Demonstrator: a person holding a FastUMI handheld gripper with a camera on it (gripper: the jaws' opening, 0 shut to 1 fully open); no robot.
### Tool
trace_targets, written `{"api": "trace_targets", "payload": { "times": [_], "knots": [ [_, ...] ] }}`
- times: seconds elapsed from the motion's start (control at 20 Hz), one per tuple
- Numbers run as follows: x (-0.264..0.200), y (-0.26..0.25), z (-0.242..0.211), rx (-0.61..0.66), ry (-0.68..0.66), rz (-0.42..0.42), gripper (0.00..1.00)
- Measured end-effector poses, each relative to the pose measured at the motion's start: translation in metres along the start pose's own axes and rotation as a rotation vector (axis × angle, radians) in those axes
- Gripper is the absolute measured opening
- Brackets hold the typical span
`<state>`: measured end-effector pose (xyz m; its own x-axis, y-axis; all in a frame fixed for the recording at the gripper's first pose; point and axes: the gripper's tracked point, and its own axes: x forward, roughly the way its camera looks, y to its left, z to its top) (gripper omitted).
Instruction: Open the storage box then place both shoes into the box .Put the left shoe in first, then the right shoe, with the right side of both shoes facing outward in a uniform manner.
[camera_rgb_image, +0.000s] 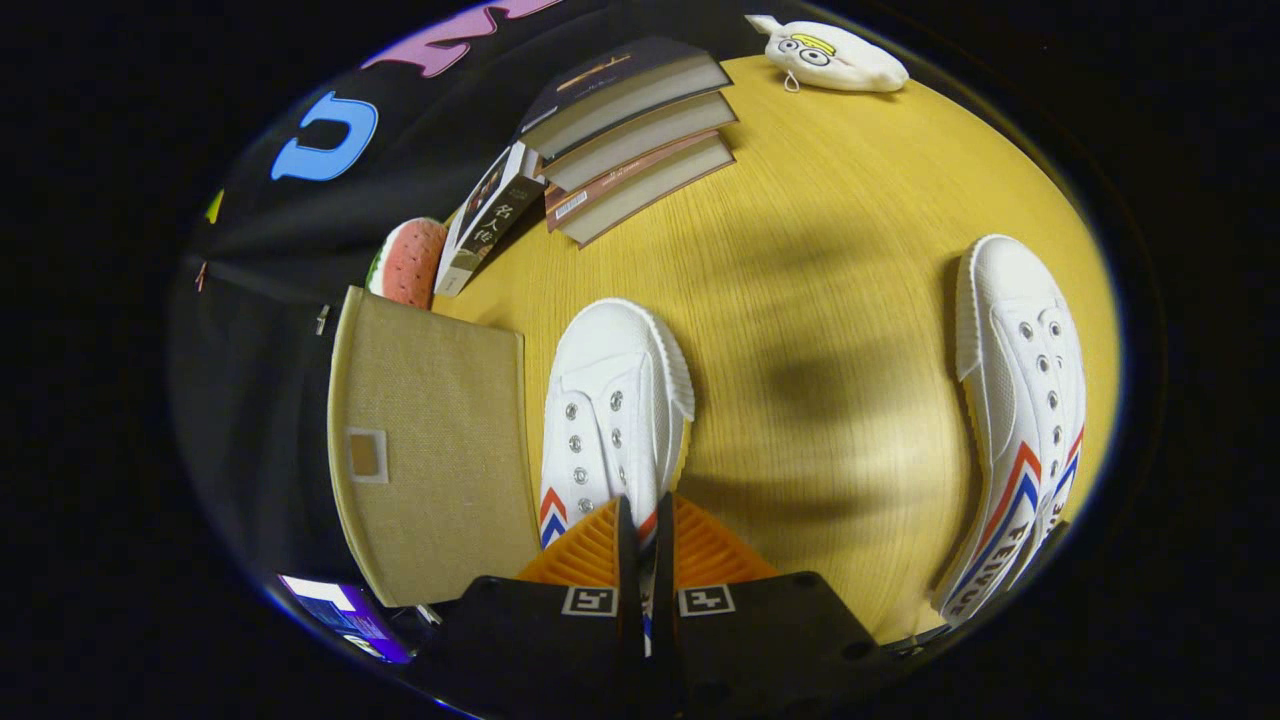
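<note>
My fingers (645, 525) at bottom centre are nearly together, pinching a thin bit of the near white shoe (612, 420), apparently its heel rim or side wall; the gap between them is a sliver with shoe material in it, so I read this as gripping. That shoe sits centre frame, toe pointing up-frame, just beside the beige storage box (430, 450) at left-centre. The box lid looks flat and closed from here, I can't see an opening. The other shoe (1020, 420) lies at the right edge on the yellow surface (820, 300), well apart. Risks: if the box is in fact still shut, lifting the shoe now gets the order wrong and I'd have nowhere to put it. The grip is thin and at one end, so the shoe could swing toe-down or slip out on lift. I can't confirm which shoe is the left one; picking wrong breaks the sequence. Box is tight against the shoe, so a swing could nudge it toward the stacked books (630, 130) and watermelon toy (408, 262) upper left.
</note>
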<state>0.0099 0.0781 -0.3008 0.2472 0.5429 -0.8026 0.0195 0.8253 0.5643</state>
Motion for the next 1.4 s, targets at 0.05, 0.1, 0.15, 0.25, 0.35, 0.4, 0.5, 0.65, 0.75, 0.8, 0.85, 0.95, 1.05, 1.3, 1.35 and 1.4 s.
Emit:
{"api": "trace_targets", "payload": {
  "times": [0.05, 0.1, 0.15, 0.25, 0.35, 0.4, 0.5, 0.65, 0.75, 0.8, 0.85, 0.95, 1.05, 1.3, 1.35, 1.4],
  "knots": [
    [-0.009, 0.006, 0.004, 0.003, -0.024, -0.003, 0.07],
    [-0.020, 0.012, 0.009, 0.010, -0.051, -0.008, 0.07],
    [-0.032, 0.020, 0.013, 0.016, -0.075, -0.005, 0.07],
    [-0.057, 0.043, 0.021, 0.033, -0.135, 0.008, 0.07],
    [-0.068, 0.066, 0.017, 0.043, -0.186, 0.020, 0.07],
    [-0.079, 0.079, 0.019, 0.040, -0.209, 0.026, 0.07],
    [-0.098, 0.108, 0.021, 0.029, -0.257, 0.037, 0.07],
    [-0.123, 0.157, 0.031, -0.002, -0.291, 0.059, 0.07],
    [-0.119, 0.191, 0.030, -0.009, -0.303, 0.091, 0.07],
    [-0.114, 0.208, 0.030, -0.002, -0.306, 0.106, 0.07],
    [-0.107, 0.225, 0.027, 0.002, -0.301, 0.120, 0.07],
    [-0.087, 0.253, 0.019, 0.000, -0.274, 0.133, 0.07],
    [-0.063, 0.276, 0.011, -0.014, -0.256, 0.133, 0.07],
    [-0.008, 0.297, -0.010, -0.042, -0.202, 0.090, 0.07],
    [-0.001, 0.298, -0.012, -0.051, -0.192, 0.077, 0.07],
    [0.004, 0.298, -0.013, -0.057, -0.187, 0.064, 0.07]
  ]
}}
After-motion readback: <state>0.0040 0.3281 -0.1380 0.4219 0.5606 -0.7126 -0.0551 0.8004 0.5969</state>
